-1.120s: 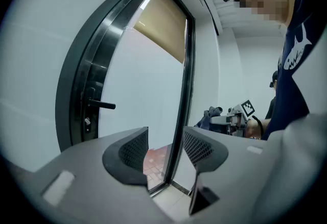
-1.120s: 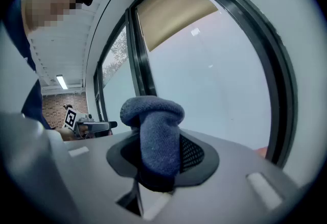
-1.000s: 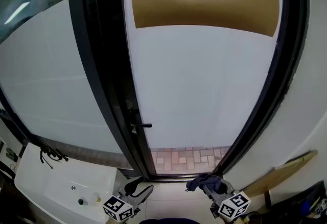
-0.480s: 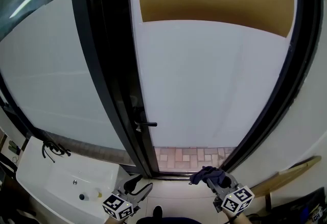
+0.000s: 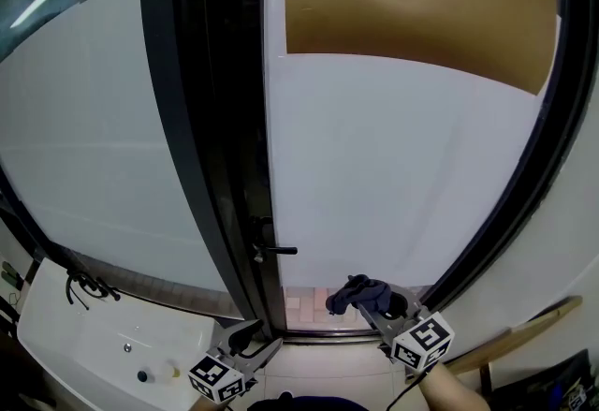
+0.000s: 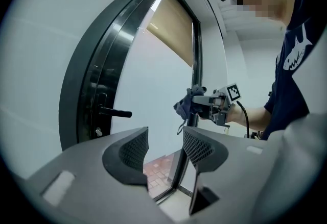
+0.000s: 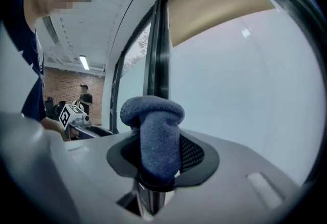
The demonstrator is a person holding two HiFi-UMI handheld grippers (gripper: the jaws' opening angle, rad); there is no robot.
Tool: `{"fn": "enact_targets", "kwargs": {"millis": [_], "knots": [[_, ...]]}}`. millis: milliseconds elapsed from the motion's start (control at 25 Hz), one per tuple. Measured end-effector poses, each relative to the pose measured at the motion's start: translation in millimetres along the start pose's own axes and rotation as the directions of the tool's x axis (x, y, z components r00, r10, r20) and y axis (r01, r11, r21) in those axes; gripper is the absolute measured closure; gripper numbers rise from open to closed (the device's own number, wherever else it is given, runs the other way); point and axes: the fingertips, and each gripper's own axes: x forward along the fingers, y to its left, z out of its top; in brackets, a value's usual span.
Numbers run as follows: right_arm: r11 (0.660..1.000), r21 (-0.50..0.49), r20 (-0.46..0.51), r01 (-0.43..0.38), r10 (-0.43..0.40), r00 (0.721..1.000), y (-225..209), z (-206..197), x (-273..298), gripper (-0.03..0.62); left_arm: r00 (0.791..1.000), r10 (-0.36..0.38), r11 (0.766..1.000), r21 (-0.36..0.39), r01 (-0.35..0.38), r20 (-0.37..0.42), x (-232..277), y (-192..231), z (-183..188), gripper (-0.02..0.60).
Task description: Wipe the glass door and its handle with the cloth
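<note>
My right hand-held gripper (image 5: 372,306) clamps the cloth (image 5: 351,292) near the glass door (image 5: 402,184) (handle (image 5: 277,250) off to its left); my left hand-held gripper (image 5: 253,342) has jaws apart, empty.

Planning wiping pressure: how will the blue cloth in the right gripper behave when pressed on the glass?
The cloth looks soft and floppy: it bunches and folds over in the right gripper. It is probably light, being only a small wad. Pressed on the glass door, it should flatten rather than resist.
</note>
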Motion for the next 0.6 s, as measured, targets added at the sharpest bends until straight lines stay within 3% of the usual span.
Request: {"fn": "enact_targets", "kwargs": {"millis": [160,360,480,600], "knots": [[0.977,-0.205,-0.024,-0.059,0.055,0.998,19,33,59,0.461,1.000,-0.018,1.000,-0.004,0.018,0.004,0,20,-2,0.371],[0.904,-0.402,-0.058,-0.149,0.137,0.989,45,59,136,0.461,1.000,-0.026,1.000,-0.010,0.026,0.015,-5,37,1,0.371],[0.819,-0.550,-0.093,-0.162,0.132,0.987,55,63,181,0.462,1.000,-0.027,1.000,-0.016,0.027,0.005,-10,46,-1,0.371],[0.691,-0.705,-0.132,-0.160,0.093,0.987,60,57,224,0.461,1.000,-0.027,0.999,-0.029,0.027,0.006,-16,57,-7,0.371]]}}
